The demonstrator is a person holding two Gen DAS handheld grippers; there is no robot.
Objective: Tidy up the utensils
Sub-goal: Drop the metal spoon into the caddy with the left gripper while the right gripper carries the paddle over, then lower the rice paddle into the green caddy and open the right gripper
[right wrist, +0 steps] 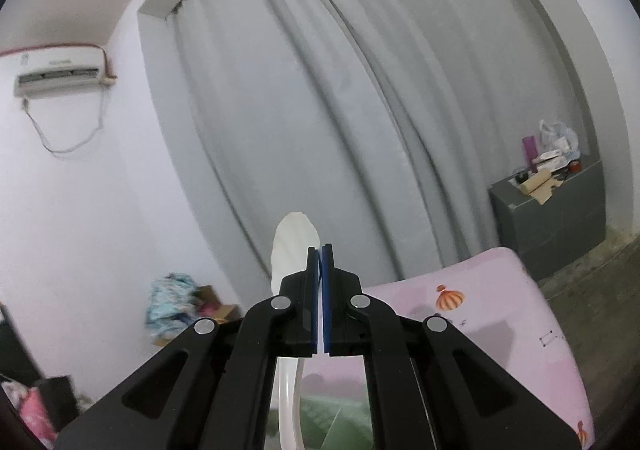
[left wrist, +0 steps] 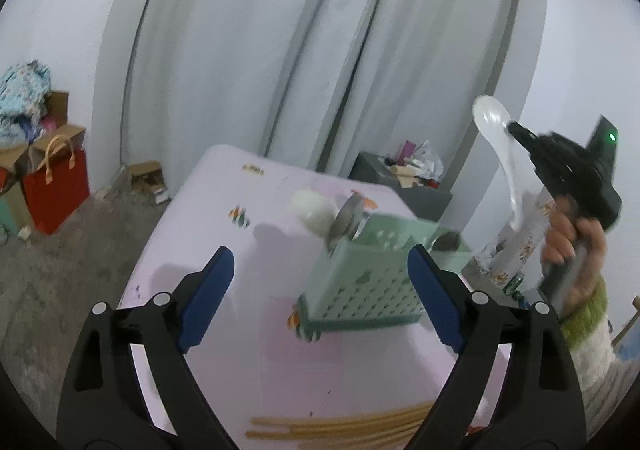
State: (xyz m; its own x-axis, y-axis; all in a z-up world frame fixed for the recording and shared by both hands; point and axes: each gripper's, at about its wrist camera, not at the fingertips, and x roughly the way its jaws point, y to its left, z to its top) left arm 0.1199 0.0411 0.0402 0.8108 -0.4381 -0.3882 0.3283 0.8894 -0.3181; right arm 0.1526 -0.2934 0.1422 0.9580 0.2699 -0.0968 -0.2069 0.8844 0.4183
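Partway done: green perforated plastic caddy (left wrist: 360, 282) on the pink-sheeted bed (left wrist: 248, 350) already holds a metal spoon (left wrist: 346, 220) and a white ladle (left wrist: 314, 210). Right gripper (right wrist: 320, 250), jaws pressed together, pinches a glossy white plastic spoon (left wrist: 498, 154) held up above and to the right of the caddy, not yet stowed. Left gripper (left wrist: 320, 298) jaws spread, empty. Wooden chopsticks (left wrist: 340, 424) left lying loose on the bed.

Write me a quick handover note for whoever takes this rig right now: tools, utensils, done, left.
Left tool: open, empty, low over the table.
Right tool: shut on a white spoon, held up in the air right of the green caddy.
Done: a metal spoon and a white utensil stand in the caddy.
Left: drop the white spoon in; chopsticks lie on the pink table near edge.
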